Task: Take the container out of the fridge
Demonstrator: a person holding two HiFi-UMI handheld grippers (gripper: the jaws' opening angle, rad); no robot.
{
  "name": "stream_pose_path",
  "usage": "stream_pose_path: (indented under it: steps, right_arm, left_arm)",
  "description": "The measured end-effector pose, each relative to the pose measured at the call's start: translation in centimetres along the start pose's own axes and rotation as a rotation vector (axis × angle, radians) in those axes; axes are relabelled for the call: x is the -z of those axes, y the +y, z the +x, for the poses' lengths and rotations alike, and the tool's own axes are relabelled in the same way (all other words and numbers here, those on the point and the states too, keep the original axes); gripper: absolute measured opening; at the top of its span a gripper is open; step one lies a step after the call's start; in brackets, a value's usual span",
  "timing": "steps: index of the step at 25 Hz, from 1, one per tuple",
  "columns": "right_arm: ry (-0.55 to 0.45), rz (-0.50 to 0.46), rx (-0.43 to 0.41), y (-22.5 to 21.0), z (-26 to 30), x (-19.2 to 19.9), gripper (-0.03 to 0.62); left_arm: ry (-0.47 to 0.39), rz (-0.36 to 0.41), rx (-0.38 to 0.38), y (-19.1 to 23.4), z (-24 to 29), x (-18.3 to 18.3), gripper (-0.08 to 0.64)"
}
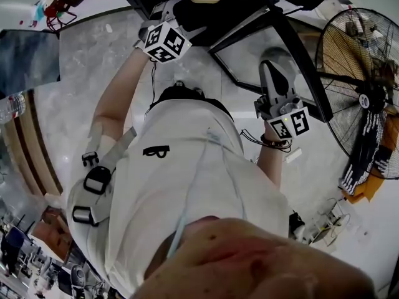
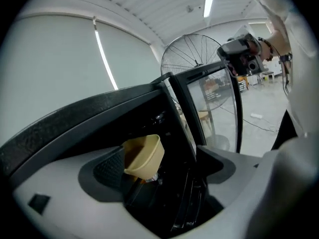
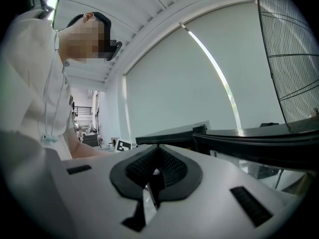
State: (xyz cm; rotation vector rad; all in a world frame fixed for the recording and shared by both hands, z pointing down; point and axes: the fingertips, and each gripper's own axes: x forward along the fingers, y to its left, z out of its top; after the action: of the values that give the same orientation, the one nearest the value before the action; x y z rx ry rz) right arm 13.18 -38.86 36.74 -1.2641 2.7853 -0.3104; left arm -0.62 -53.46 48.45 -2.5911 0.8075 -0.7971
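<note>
Container [image 2: 143, 156] sits inside the fridge [image 2: 89, 121], between the wide-spread fingers [image 2: 107, 169] of your left gripper [image 2: 162, 171] with neither pressing on it. The door [image 2: 212, 108] is open and you are in place, but the grip and the lift out are left. Your right gripper [image 3: 154, 171] has its fingers closed on nothing, up by the door's far edge; the fridge frame and door edge lie just beside your way out, so draw back straight.
</note>
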Motion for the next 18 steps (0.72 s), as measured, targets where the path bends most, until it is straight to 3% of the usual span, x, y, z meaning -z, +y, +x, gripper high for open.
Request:
stream_pose_path:
  steps: [4, 12, 18]
  right_arm:
    - [0.002, -0.001, 0.032, -0.7, -0.4, -0.1, 0.017]
    - [-0.009, -0.008, 0.075, -1.4, -1.0, -0.5, 0.017]
    - [-0.016, -0.008, 0.104, -1.4, -1.7, -0.6, 0.017]
  left_arm:
    - [0.042, 0.051, 0.018, 0.5, 1.3, 0.7, 0.443]
    - [0.170, 0.355, 0.074, -0.5, 4.4, 2.9, 0.454]
    - [0.231, 0.489, 0.109, -0.7, 6.7, 4.5, 0.456]
